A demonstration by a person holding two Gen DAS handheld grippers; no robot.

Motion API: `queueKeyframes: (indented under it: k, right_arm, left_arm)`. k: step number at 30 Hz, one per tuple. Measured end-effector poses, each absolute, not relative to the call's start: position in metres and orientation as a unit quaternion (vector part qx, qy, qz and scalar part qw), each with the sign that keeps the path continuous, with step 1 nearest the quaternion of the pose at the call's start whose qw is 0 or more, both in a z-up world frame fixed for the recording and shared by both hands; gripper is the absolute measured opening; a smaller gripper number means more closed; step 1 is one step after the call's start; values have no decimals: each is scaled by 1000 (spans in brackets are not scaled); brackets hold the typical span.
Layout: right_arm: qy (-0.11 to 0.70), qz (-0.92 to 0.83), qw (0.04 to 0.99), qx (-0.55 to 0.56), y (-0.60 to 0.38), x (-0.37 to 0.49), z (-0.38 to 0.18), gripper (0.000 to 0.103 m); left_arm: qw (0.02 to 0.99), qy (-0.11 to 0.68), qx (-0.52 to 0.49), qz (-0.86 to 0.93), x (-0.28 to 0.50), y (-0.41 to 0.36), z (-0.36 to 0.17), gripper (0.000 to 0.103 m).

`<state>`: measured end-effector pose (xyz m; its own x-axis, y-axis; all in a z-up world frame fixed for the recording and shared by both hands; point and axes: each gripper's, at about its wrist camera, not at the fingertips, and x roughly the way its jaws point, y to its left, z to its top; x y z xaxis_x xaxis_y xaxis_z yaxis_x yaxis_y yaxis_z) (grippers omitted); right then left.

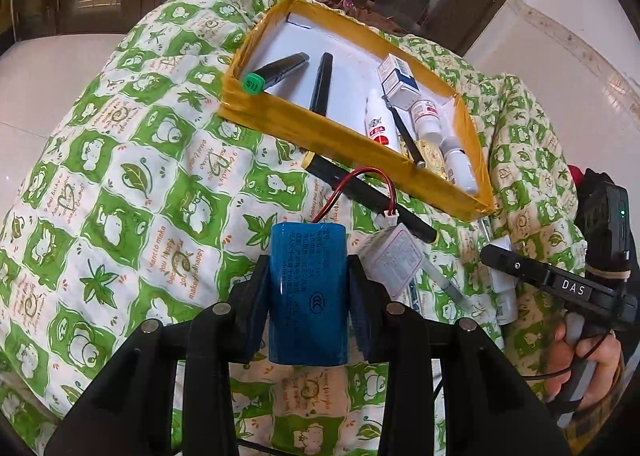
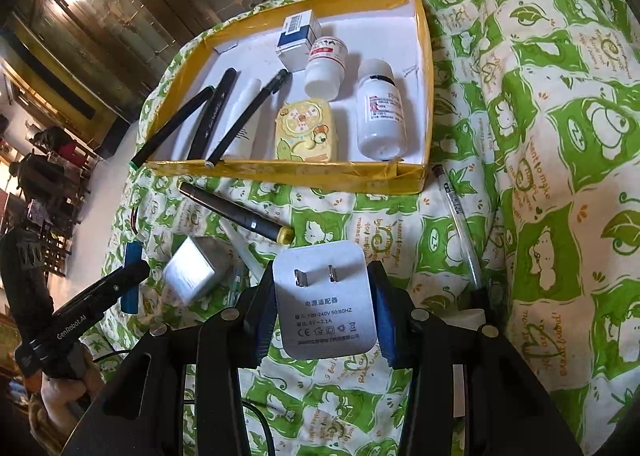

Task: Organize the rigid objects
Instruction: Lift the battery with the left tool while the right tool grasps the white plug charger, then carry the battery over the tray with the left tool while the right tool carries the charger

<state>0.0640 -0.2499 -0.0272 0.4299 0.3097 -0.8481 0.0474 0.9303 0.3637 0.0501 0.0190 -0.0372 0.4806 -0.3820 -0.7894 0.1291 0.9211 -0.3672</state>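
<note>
My left gripper (image 1: 308, 270) is shut on a blue battery pack (image 1: 308, 304) with a red and black wire, held upright above the cloth. In the right wrist view the same battery (image 2: 131, 256) shows at the far left. My right gripper (image 2: 324, 280) is shut on a white power adapter (image 2: 326, 320), prongs facing the camera. A yellow-taped box tray (image 1: 320, 127) (image 2: 288, 171) lies ahead of both. It holds black markers (image 2: 212, 115), white bottles (image 2: 380, 115), a blue and white carton (image 2: 298, 35) and a yellow case (image 2: 306, 131).
Loose on the green-patterned cloth (image 1: 120, 175) in front of the tray lie a black marker with a yellow cap (image 2: 236, 215), a small white box (image 2: 188, 272) and a clear pen (image 2: 460, 223). A person's hand (image 1: 588, 356) grips the right tool. Shiny floor surrounds the cloth.
</note>
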Motion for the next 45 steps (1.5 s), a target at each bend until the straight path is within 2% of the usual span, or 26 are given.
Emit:
queueKeyframes:
  k: [14, 45]
  right_arm:
    - [499, 73, 847, 169, -252, 60, -9, 38]
    - [479, 59, 857, 181, -259, 59, -1, 38]
  left_arm:
    - [851, 489, -121, -148, 51, 18, -36, 33]
    - [865, 461, -100, -172, 78, -13, 9, 33]
